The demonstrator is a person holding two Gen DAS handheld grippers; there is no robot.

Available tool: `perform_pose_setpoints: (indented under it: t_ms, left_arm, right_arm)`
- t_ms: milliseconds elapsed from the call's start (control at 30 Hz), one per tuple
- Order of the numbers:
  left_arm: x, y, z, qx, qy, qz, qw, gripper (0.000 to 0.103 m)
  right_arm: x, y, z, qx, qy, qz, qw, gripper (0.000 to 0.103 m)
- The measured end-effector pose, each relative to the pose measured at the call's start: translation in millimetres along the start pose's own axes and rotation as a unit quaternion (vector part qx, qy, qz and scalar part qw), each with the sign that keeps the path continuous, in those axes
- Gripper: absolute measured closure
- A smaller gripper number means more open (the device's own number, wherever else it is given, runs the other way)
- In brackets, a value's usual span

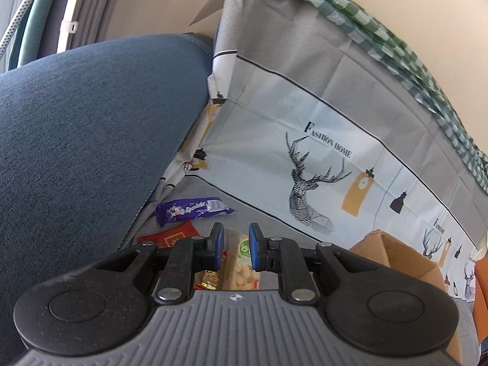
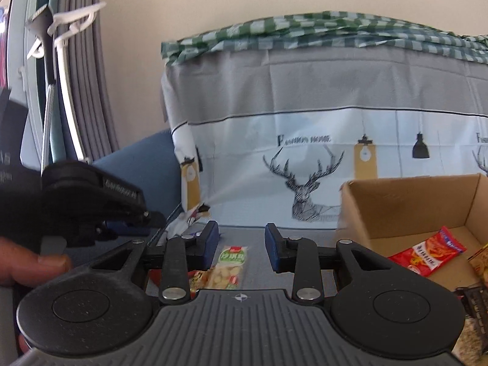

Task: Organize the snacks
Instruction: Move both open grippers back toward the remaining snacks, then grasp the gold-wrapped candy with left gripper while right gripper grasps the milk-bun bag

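My left gripper (image 1: 236, 238) is open, its fingers either side of a clear packet of pale nuts with a green label (image 1: 242, 262), above it. A purple snack bar (image 1: 192, 209) and a red packet (image 1: 174, 238) lie just beyond on the grey cloth. My right gripper (image 2: 241, 239) is open and empty above the same nut packet (image 2: 230, 267). A cardboard box (image 2: 405, 201) stands at the right with a red snack packet (image 2: 430, 254) inside. The left gripper's body (image 2: 91, 201) shows at the left of the right wrist view.
A blue cushion (image 1: 91, 140) rises at the left. A grey cloth with deer prints (image 1: 320, 158) drapes an upright surface behind, topped by a green checked cloth (image 2: 305, 33). The box also shows in the left wrist view (image 1: 405, 262). Curtains (image 2: 82, 76) hang at far left.
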State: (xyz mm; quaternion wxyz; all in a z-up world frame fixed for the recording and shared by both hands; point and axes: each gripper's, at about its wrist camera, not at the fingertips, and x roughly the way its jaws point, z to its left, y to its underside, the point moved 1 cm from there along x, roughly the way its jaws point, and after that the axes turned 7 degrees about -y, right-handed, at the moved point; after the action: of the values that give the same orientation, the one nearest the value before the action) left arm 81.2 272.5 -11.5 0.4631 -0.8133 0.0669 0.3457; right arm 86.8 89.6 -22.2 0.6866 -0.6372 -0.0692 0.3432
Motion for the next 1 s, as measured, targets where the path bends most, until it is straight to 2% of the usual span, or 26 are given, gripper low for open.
perform_pose_setpoints:
  t_ms: [333, 433, 500, 567, 733, 767, 800, 833, 900, 1000]
  left_arm:
    - [26, 0, 14, -0.005, -0.026, 0.038, 0.9989, 0.085]
    - [32, 0, 15, -0.007, -0.03, 0.045, 0.9985, 0.085]
    - [36, -1, 16, -0.009, -0.033, 0.049, 0.9982, 0.085]
    - [41, -1, 16, -0.011, -0.032, 0.056, 0.9978, 0.084]
    - [52, -1, 15, -0.011, -0.032, 0.07, 0.997, 0.083]
    - [55, -1, 14, -0.011, -0.031, 0.075, 0.9967, 0.083]
    - [58, 0, 14, -0.011, -0.029, 0.081, 0.9963, 0.08]
    - [61, 0, 13, -0.01, -0.029, 0.086, 0.9958, 0.072]
    - [67, 3, 11, -0.004, -0.031, 0.097, 0.9948, 0.066]
    - [74, 7, 7, 0.01, -0.034, 0.11, 0.9933, 0.064]
  right_arm:
    - [71, 27, 8, 0.045, 0.012, 0.082, 0.996, 0.065]
    - [92, 35, 9, 0.051, 0.016, 0.099, 0.994, 0.055]
    - [105, 37, 9, 0.054, 0.01, 0.114, 0.992, 0.045]
    - [117, 40, 11, 0.052, 0.002, 0.129, 0.99, 0.043]
    - [133, 47, 7, 0.056, -0.001, 0.159, 0.986, 0.046]
    - [134, 48, 6, 0.057, -0.002, 0.165, 0.985, 0.055]
    - [133, 49, 6, 0.056, 0.0, 0.166, 0.985, 0.064]
    - [132, 48, 5, 0.055, 0.003, 0.165, 0.985, 0.064]
    - [128, 46, 2, 0.06, 0.011, 0.162, 0.985, 0.066]
    - [117, 43, -1, 0.056, 0.051, 0.152, 0.985, 0.066]
